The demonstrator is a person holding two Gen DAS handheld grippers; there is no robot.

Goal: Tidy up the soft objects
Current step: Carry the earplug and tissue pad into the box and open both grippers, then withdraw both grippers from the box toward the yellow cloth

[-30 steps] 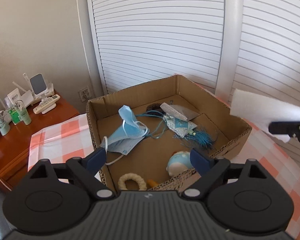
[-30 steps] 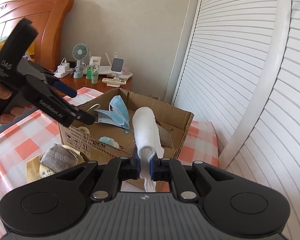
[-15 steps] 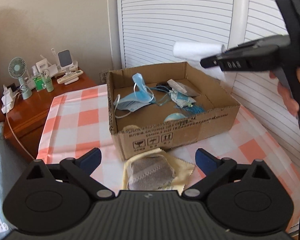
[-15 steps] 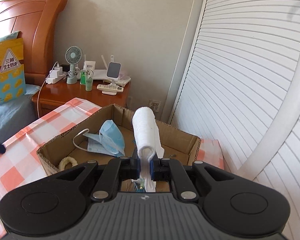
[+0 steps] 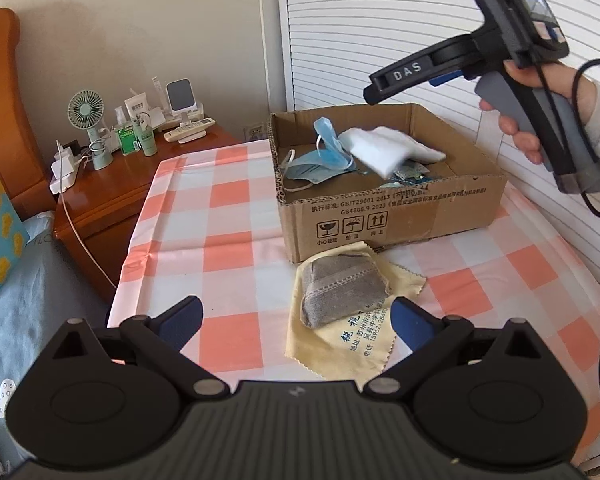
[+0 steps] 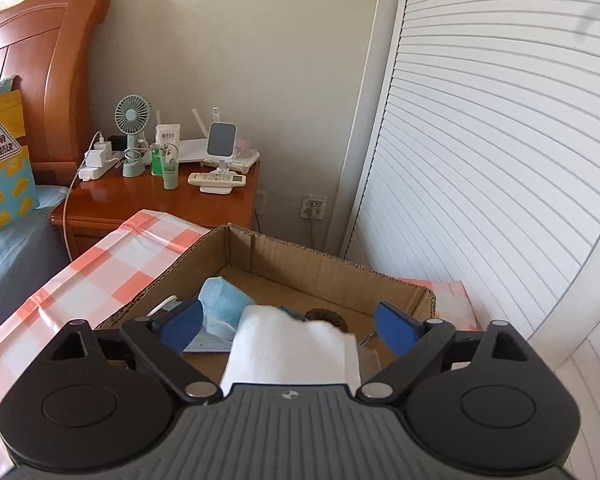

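**White cloth in the box**

The right claw [image 6: 288,326] is hanging spread apart above the cardboard box [image 5: 384,216], the white cloth [image 5: 384,146] lying inside on the blue mask [image 5: 320,160]. The left claw [image 5: 296,316] is gaping, empty, over the grey pouch [image 5: 342,290] near the counter's front edge.

One cardboard box [image 5: 388,208]. Inside: one white cloth [image 5: 384,146], one blue face mask [image 5: 320,160], plus small items too hidden to count. In front of box: one grey pouch [image 5: 342,288] on one yellow cloth [image 5: 352,344]. On nightstand [image 5: 112,196]: one green fan [image 5: 86,110], one remote [image 5: 190,132], two green bottles [image 5: 126,140]. Two grippers, left [image 5: 296,316] and right [image 6: 288,322], both spread wide.
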